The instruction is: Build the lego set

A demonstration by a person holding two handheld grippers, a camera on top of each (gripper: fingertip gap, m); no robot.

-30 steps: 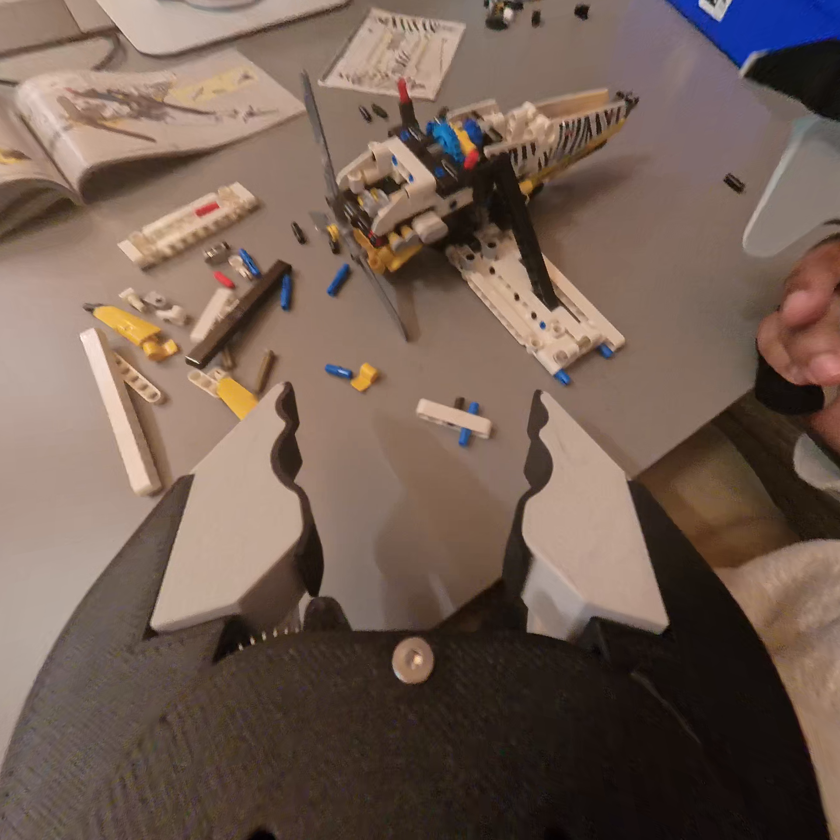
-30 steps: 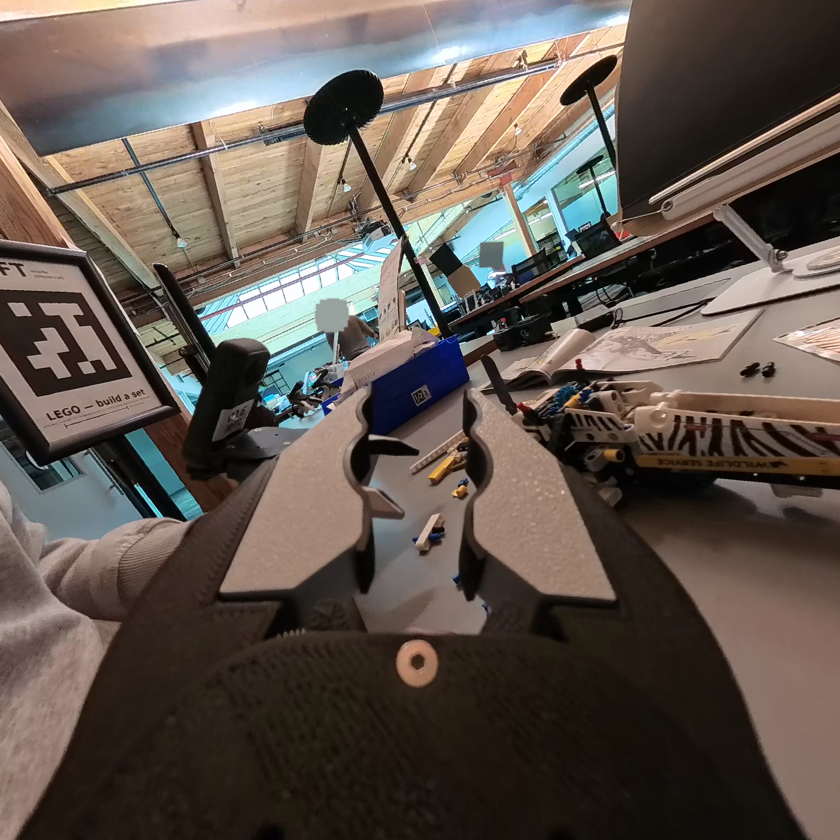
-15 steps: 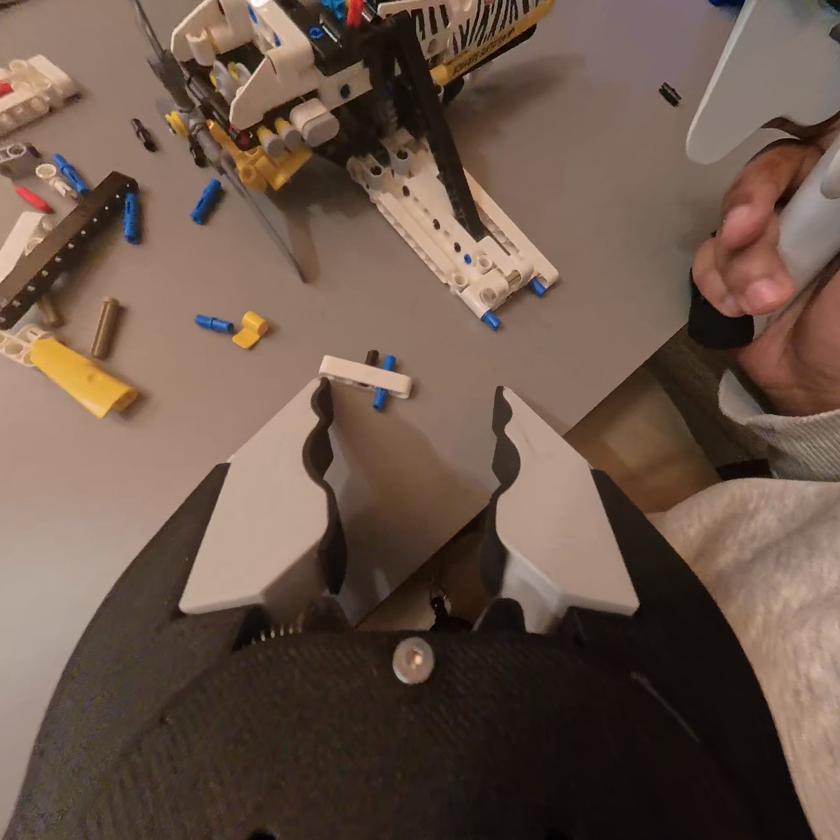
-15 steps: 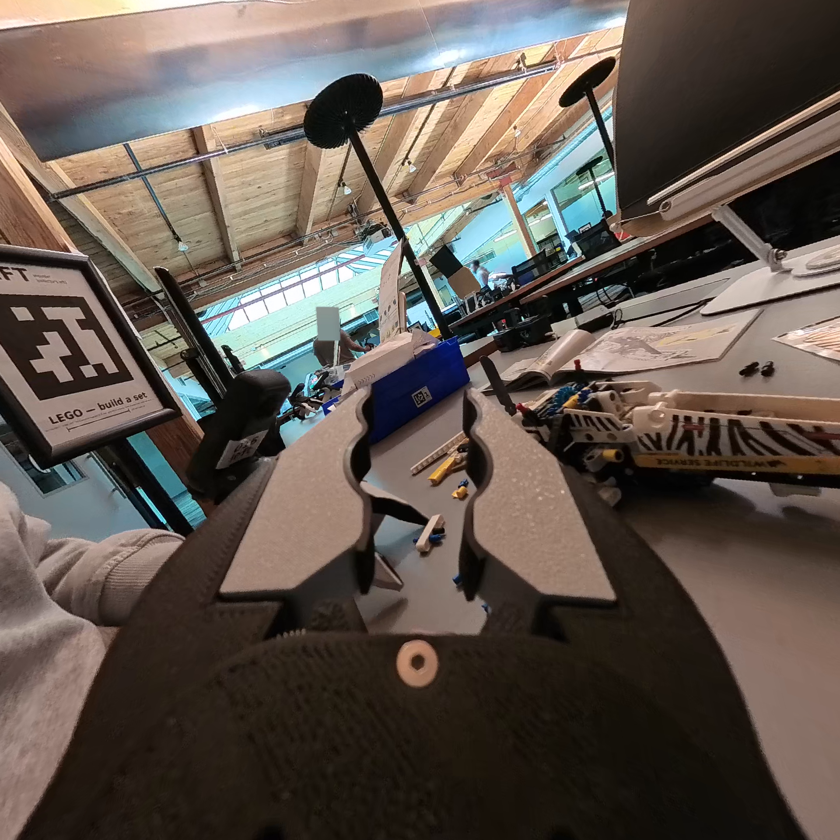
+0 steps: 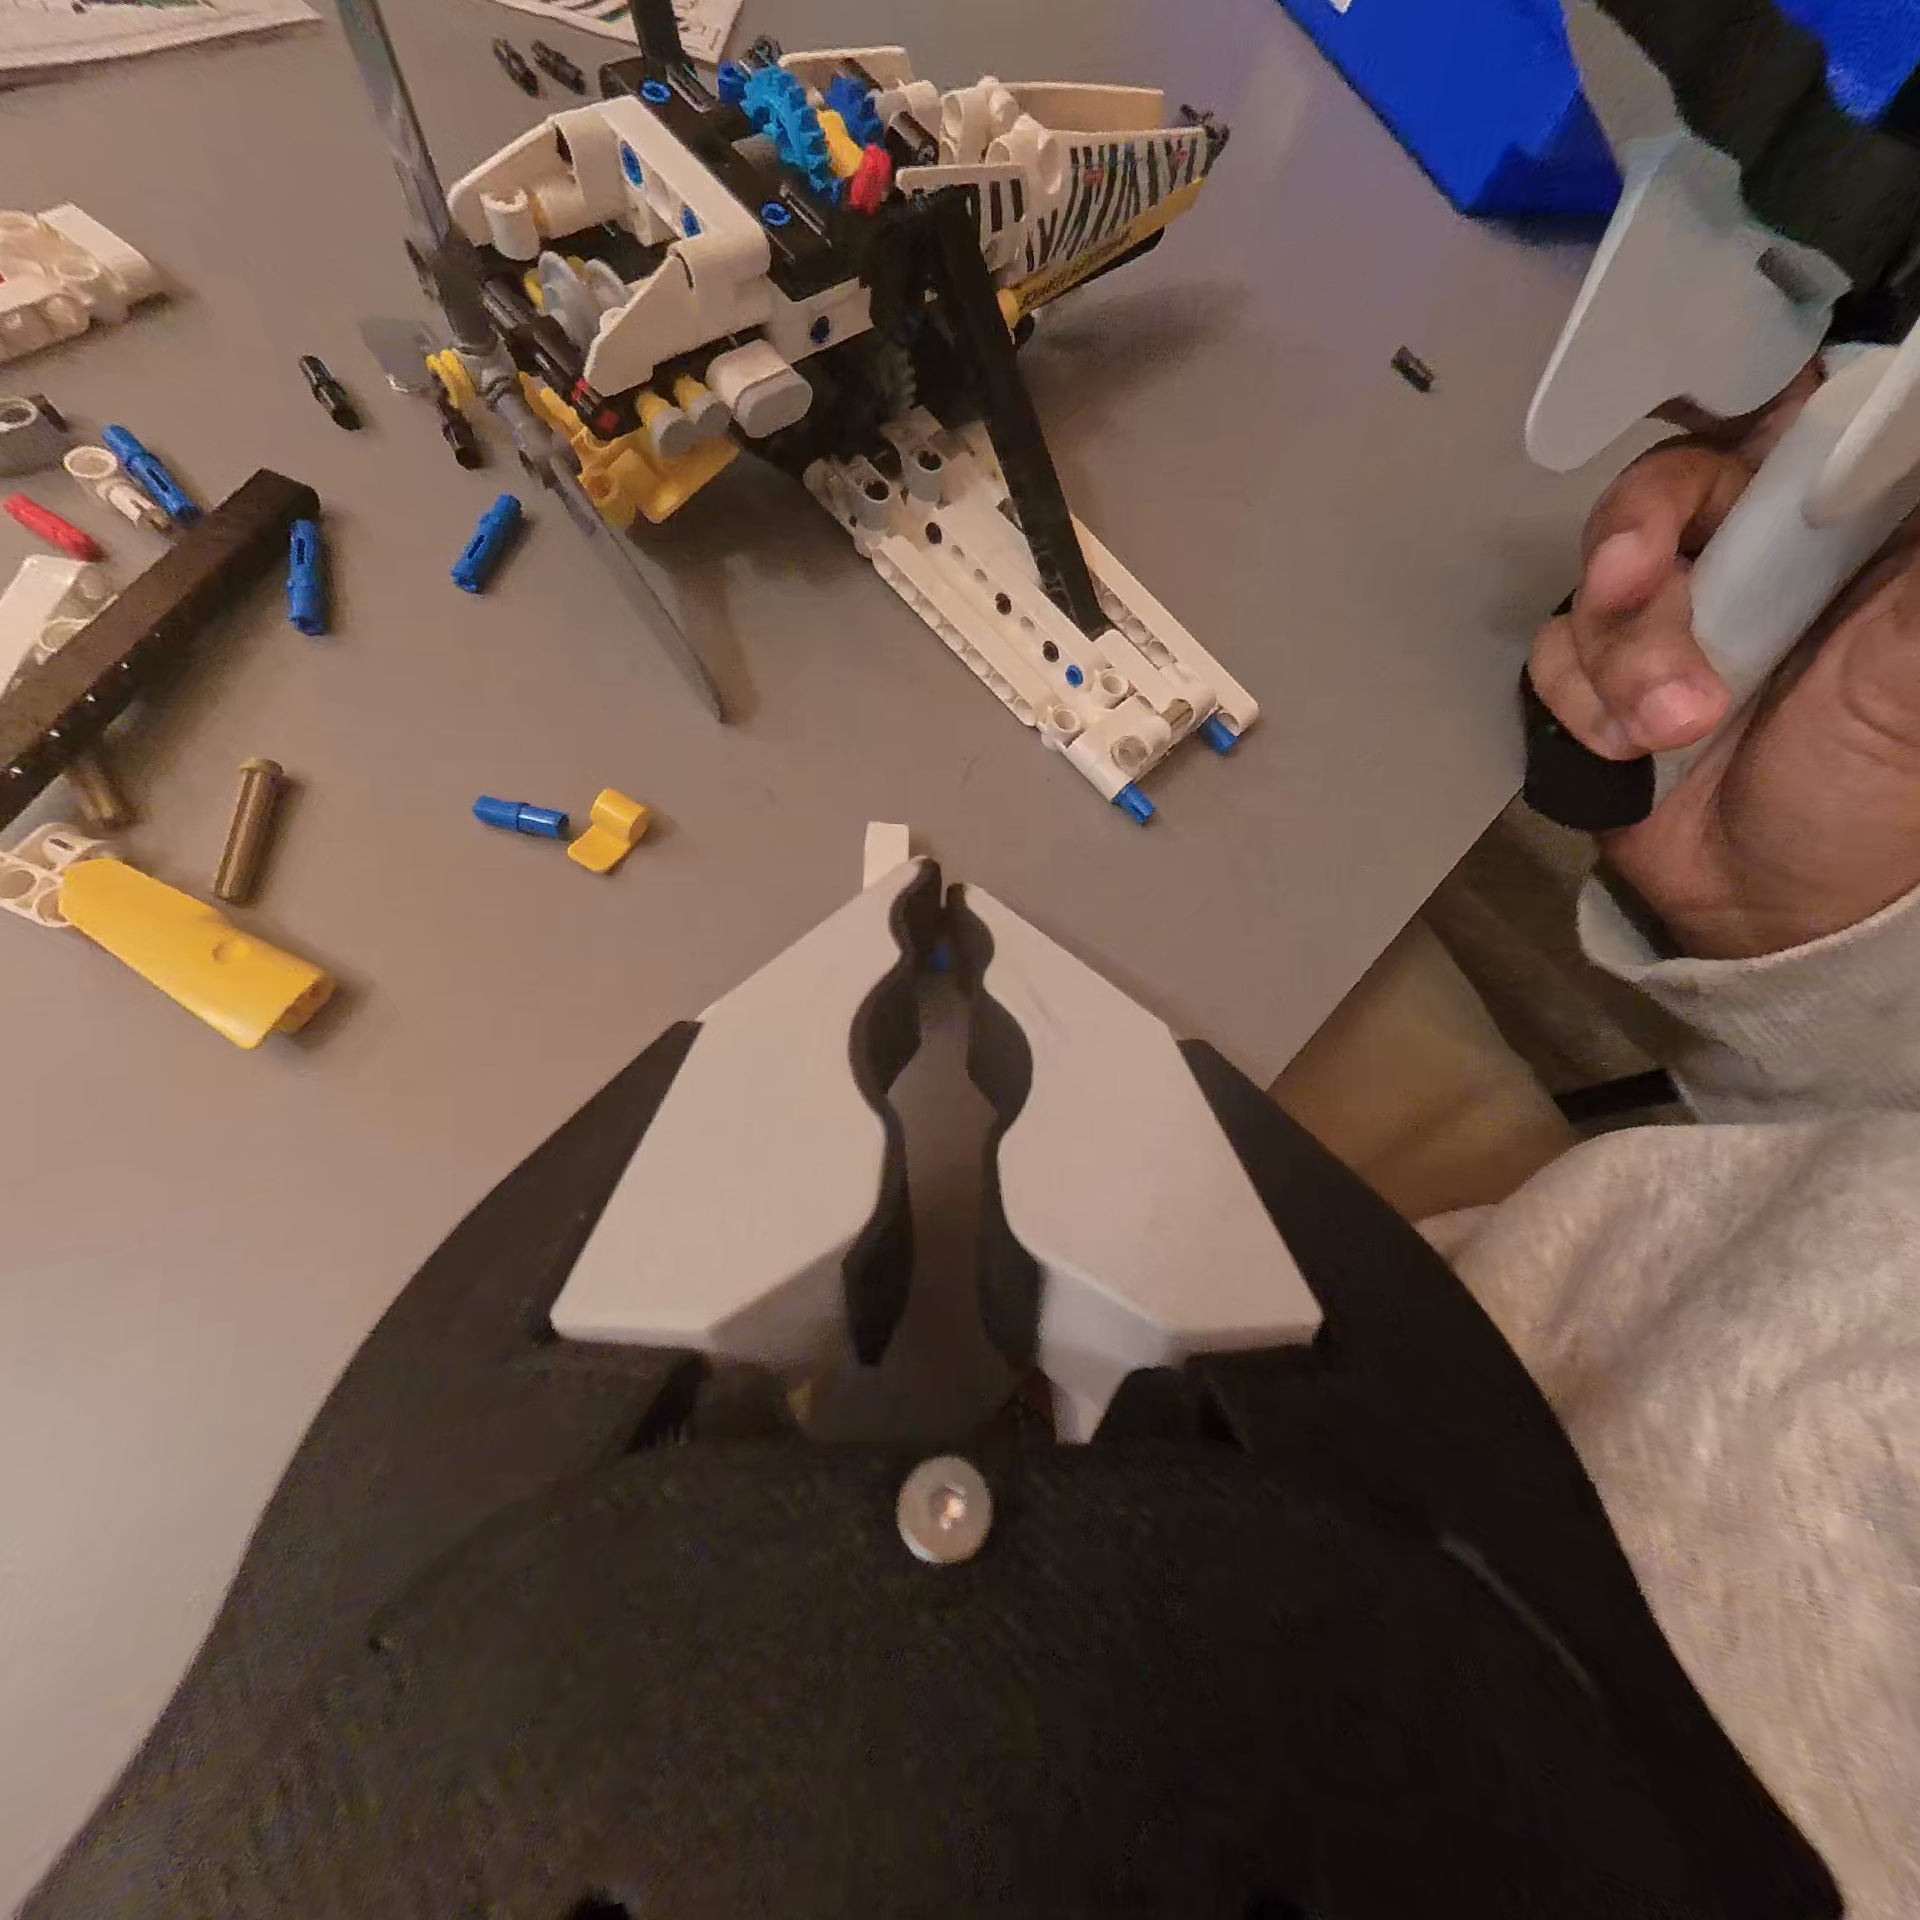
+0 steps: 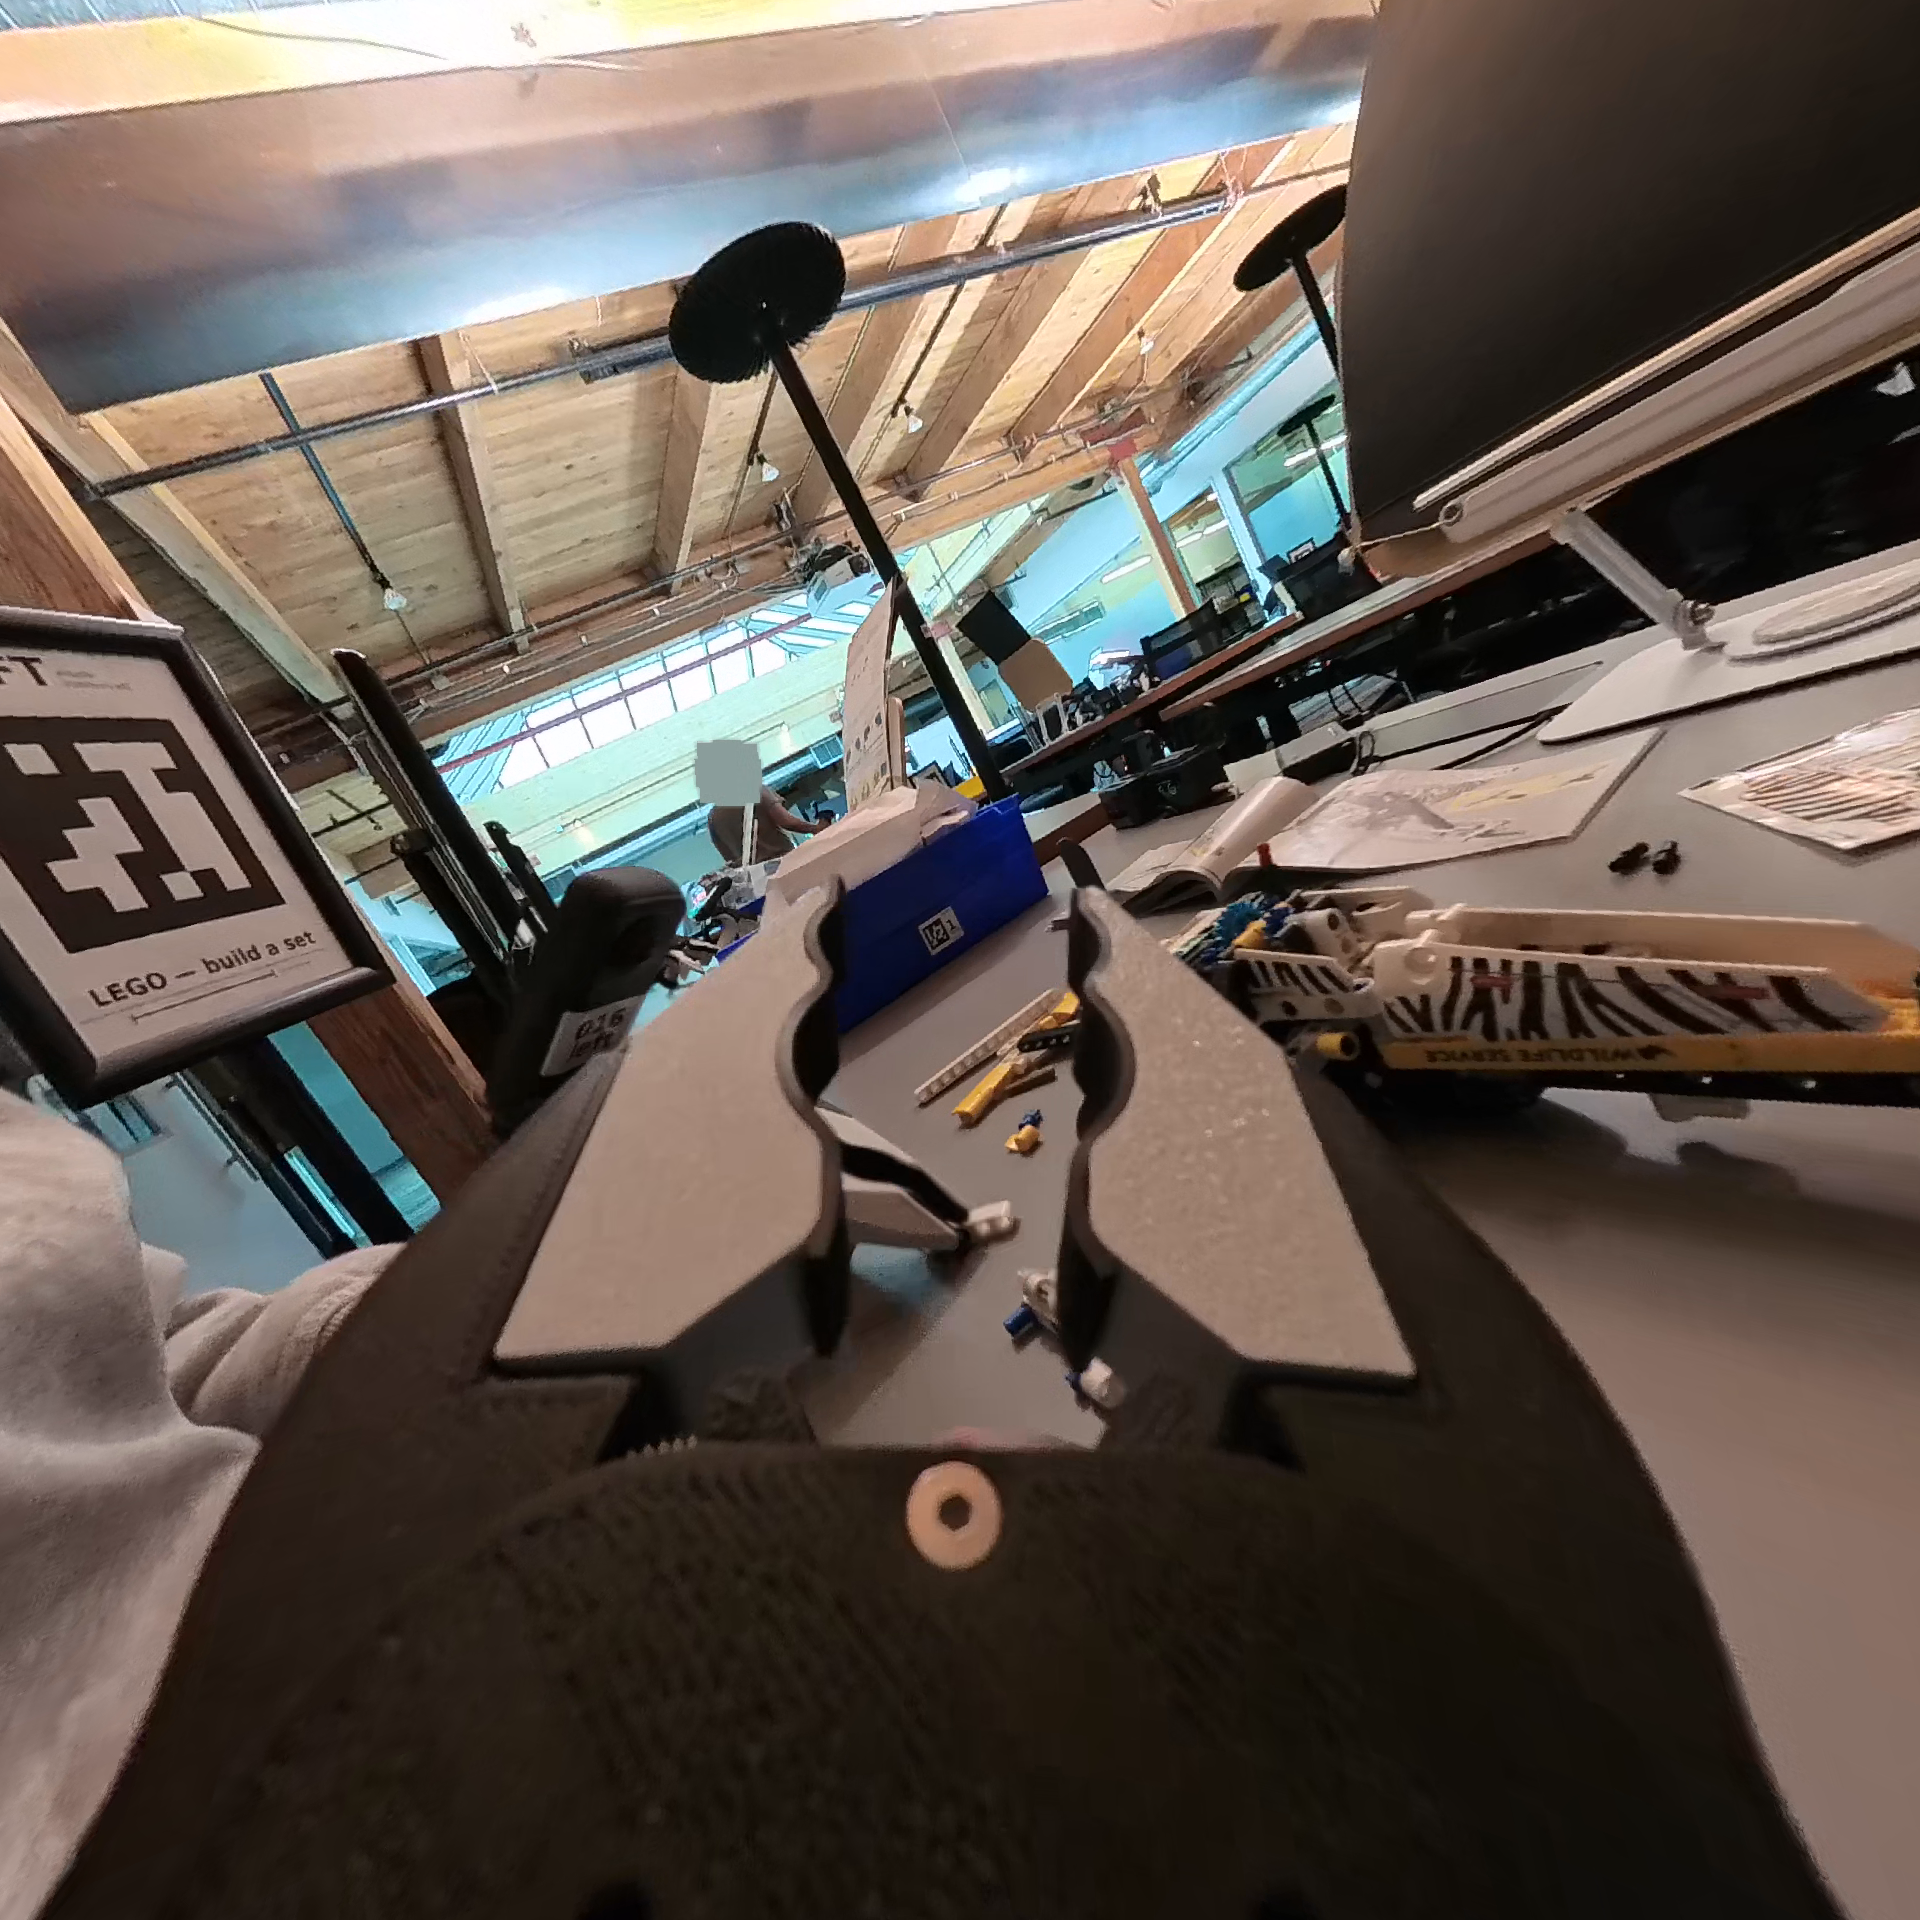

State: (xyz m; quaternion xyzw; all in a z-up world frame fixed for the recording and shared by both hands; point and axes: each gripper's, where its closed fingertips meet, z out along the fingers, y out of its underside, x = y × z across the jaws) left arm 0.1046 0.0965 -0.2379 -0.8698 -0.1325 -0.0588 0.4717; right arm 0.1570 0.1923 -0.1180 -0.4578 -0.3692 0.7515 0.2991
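The half-built Lego plane [image 5: 790,312] with a zebra-striped tail stands on the grey table [image 5: 1195,436]; it also shows in the right wrist view [image 6: 1558,997]. My left gripper [image 5: 940,899] is shut on a small white beam [image 5: 885,847] with a blue pin [image 5: 940,956], low over the table's near edge. In the right wrist view the left gripper [image 6: 904,1205] holds that beam [image 6: 992,1218] by one end. My right gripper [image 6: 956,914] is open and empty, held above the table's right side and aimed over the table; it shows in the left wrist view [image 5: 1704,312].
Loose parts lie left of the plane: a yellow panel [image 5: 197,951], a black beam [image 5: 135,623], blue pins [image 5: 483,530]. A blue bin [image 6: 935,914], an open instruction booklet [image 6: 1434,810], a monitor [image 6: 1610,260] and a framed sign [image 6: 135,831] surround the table. The tips of one gripper are about 15 centimeters away from the tips of the other.
My left gripper has come down onto the small white beam and shut on it. My right gripper has stayed in place, still open.
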